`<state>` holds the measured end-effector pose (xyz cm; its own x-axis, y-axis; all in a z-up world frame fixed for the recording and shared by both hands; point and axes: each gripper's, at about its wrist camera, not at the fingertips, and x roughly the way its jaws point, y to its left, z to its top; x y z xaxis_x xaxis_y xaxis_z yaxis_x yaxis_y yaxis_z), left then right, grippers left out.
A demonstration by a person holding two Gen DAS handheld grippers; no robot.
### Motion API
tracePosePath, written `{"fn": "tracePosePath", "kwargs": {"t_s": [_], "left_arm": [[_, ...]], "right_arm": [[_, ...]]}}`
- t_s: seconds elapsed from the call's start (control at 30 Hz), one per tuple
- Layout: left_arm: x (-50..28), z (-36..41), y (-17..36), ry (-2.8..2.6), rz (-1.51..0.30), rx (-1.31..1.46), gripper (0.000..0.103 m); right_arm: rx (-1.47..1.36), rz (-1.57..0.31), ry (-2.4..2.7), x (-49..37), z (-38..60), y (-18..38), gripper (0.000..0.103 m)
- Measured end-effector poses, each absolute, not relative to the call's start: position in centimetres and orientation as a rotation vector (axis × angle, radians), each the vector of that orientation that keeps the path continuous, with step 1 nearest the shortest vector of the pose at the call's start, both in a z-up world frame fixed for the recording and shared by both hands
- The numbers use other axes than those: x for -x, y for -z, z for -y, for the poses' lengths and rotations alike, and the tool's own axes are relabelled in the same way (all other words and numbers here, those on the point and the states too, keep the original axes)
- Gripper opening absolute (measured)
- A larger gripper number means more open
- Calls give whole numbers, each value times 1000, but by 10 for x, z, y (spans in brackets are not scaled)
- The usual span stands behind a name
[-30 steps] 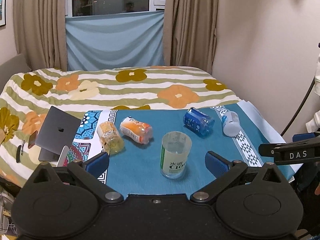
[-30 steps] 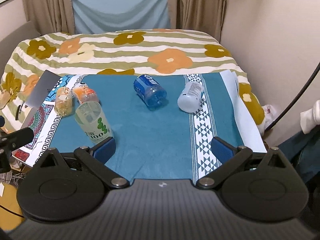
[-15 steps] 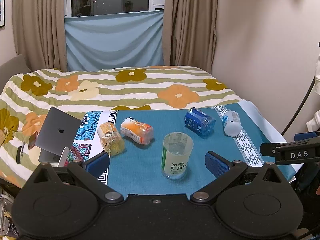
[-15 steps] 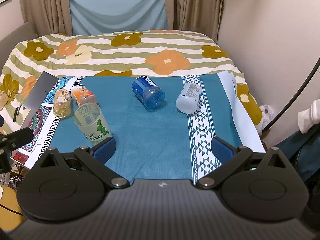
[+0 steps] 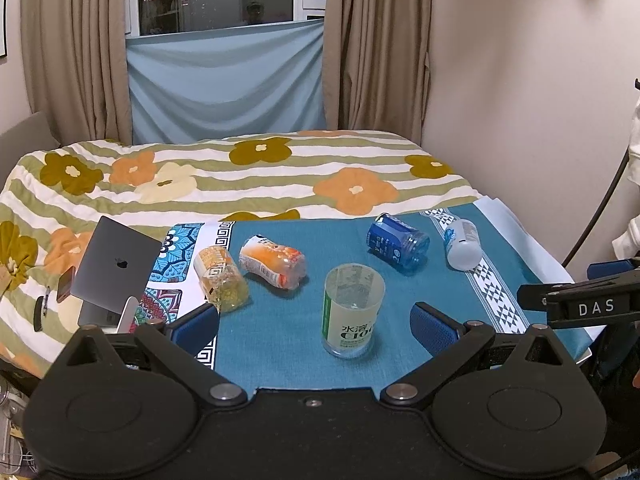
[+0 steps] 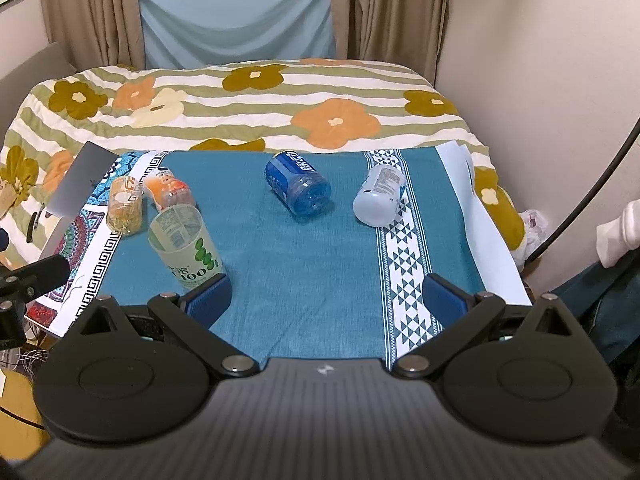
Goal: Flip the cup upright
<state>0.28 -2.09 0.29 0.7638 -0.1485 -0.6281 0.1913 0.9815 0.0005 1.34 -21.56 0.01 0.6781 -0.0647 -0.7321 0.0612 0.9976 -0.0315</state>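
Observation:
A clear cup with a green and white label point(image 5: 351, 312) stands upright, mouth up, on the teal cloth point(image 5: 280, 328). It also shows in the right wrist view point(image 6: 185, 247), at the left. My left gripper point(image 5: 316, 326) is open and empty, with the cup just ahead between its blue pads, not touched. My right gripper point(image 6: 326, 298) is open and empty; its left pad point(image 6: 210, 300) sits just in front of the cup's base. Several other cups lie on their sides: yellow point(image 5: 220, 280), orange point(image 5: 274, 262), blue point(image 5: 398, 242) and white point(image 5: 462, 244).
The cloth lies on a table in front of a bed with a flowered blanket point(image 5: 240, 176). A grey laptop point(image 5: 116, 266) and a phone point(image 5: 66, 284) lie at the left. A wall point(image 5: 520, 100) is at the right. A black cable point(image 6: 592, 196) hangs at the right.
Both grippers have pulled back and risen slightly, so the table looks a little farther away. The cup stays upright where it stood. Both grippers stay open.

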Motion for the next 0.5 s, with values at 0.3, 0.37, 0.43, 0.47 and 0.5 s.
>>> {"fn": "tracePosePath", "kwargs": {"t_s": [0.3,0.37,0.43,0.47,0.5], "left_arm": [[1,21,-3,178,-674,-75,103],[2,21,-4,176,-672,-76,103],[3,21,-4,175,-670,-77,103],[4,22,-4,175,-667,-77,103],[4,22,-5,174,-664,-77,103]], "right_arm": [[5,-822,70,-13,215,0,103],[5,-822,70,-13,215,0,103],[6,-822,70,-13,215,0,103],[6,-821,70,-12,215,0,103],[5,-822,71,-12,215,-1,103]]}}
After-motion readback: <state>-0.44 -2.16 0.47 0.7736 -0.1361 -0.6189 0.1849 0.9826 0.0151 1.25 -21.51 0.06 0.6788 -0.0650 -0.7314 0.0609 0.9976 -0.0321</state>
